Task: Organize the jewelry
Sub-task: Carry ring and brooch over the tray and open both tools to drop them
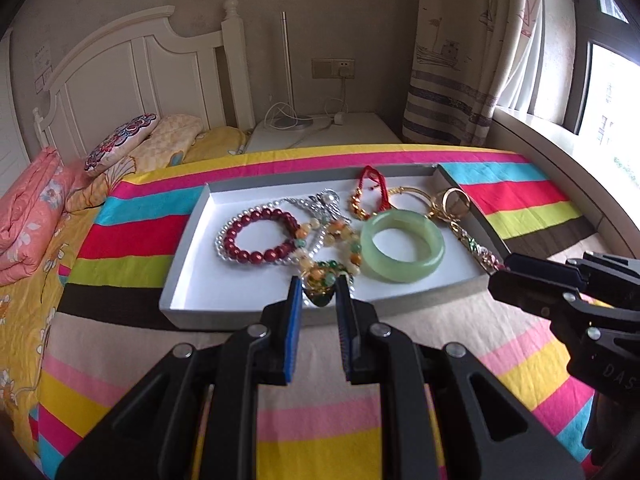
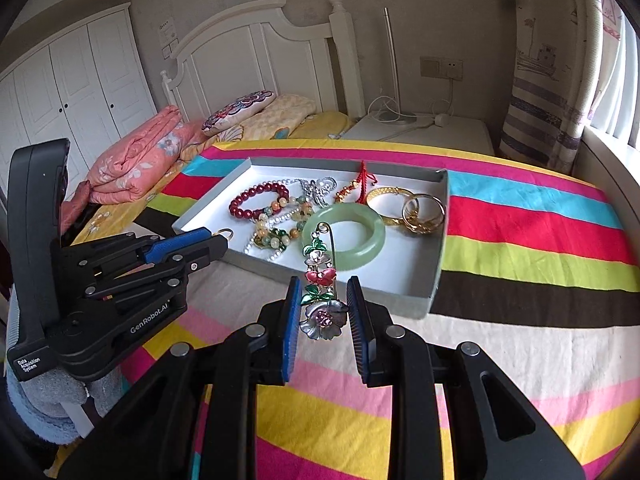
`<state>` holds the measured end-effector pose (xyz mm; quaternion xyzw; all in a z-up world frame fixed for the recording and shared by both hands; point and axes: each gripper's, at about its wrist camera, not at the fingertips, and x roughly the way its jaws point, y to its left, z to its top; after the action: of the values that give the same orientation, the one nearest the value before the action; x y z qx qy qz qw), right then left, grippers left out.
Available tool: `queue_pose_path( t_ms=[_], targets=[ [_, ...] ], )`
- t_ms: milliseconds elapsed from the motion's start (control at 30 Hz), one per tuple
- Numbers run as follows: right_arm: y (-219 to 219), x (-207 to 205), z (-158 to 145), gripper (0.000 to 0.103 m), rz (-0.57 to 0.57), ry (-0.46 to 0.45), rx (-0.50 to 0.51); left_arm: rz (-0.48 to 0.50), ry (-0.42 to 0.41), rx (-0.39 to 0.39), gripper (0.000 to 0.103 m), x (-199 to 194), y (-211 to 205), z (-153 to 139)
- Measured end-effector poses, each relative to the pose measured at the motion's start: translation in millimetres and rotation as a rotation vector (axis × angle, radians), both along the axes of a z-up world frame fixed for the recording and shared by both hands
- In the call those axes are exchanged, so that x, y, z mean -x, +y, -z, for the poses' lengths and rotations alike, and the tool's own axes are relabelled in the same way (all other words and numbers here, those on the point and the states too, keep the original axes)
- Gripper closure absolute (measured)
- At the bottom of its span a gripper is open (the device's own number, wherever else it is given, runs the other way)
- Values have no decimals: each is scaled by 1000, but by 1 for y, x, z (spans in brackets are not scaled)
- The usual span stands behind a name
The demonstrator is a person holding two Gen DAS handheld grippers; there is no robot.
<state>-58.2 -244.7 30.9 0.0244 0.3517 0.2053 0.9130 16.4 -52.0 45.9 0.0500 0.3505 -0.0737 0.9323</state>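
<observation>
Both grippers at the tray's (image 2: 436, 248) near edge, each grasping jewelry.
Left gripper (image 1: 319, 288) clenches a gold ring (image 1: 320, 294); right gripper (image 2: 323, 300) pinches a flower hairpin (image 2: 322, 280) at the near right corner, beside the jade bangle (image 2: 344, 236).

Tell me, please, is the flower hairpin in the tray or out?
Out: the flower hairpin sits clamped in the right tool, at the tray's near rim.

Striped bedspread (image 1: 516, 196) in pink, cyan, red, lime and brown spans mid-frame. White headboard (image 1: 132, 68) at upper left, with embroidered pillow (image 1: 120, 144) and folded pink quilt (image 1: 28, 216) below it. Nightstand (image 1: 328, 130) at centre top; wall socket (image 1: 333, 68) above it. Patterned curtain (image 1: 456, 60) at upper right. White wardrobe (image 2: 68, 92), upper left of right view.
</observation>
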Motion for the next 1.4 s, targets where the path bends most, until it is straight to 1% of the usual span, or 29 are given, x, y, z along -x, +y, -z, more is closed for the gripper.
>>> queue_pose_path(
  t_ms=[67,200,333,467,667,800,900,933,967,1000,1033,1167,1200,1233,1267,1300,1400],
  targets=[
    [7,-16,0,78,-10,17,-23,-23,4,6,87,-16,9,-5],
    [23,-37,1,78,-34,36,-27,-63,25,3,87,-48,27,-11],
    [44,-51,7,78,-54,42,-5,-80,41,-16,87,-77,38,-16],
    [59,-64,12,78,-55,47,21,-99,71,-16,87,-106,46,-18],
    [80,-75,18,78,-74,54,68,-136,140,-35,86,-144,49,-3],
    [90,-80,28,78,-25,29,160,-140,166,-58,86,-162,47,9],
    [88,-81,31,77,-25,34,136,-149,179,-70,84,-169,47,18],
    [87,-80,31,76,-27,35,127,-147,187,-66,75,-169,48,21],
    [85,-79,31,66,-32,38,119,-141,197,-54,68,-169,50,23],
    [83,-78,30,57,-39,40,114,-140,195,-47,51,-166,53,23],
    [81,-74,28,45,-43,34,112,-143,181,-49,42,-162,55,21],
    [76,-46,18,45,-68,-16,104,-132,132,-62,40,-131,66,7],
    [77,-37,17,45,-92,-24,99,-130,117,-63,36,-121,69,2],
    [79,-27,16,45,-121,-29,97,-129,101,-67,30,-109,73,-4],
    [81,-18,16,45,-147,-34,100,-134,82,-72,26,-95,77,-9],
    [84,-10,18,45,-174,-34,105,-140,71,-73,20,-81,82,-13],
    [97,8,27,46,-248,-4,111,-164,71,-39,12,-42,102,-14]
  ],
)
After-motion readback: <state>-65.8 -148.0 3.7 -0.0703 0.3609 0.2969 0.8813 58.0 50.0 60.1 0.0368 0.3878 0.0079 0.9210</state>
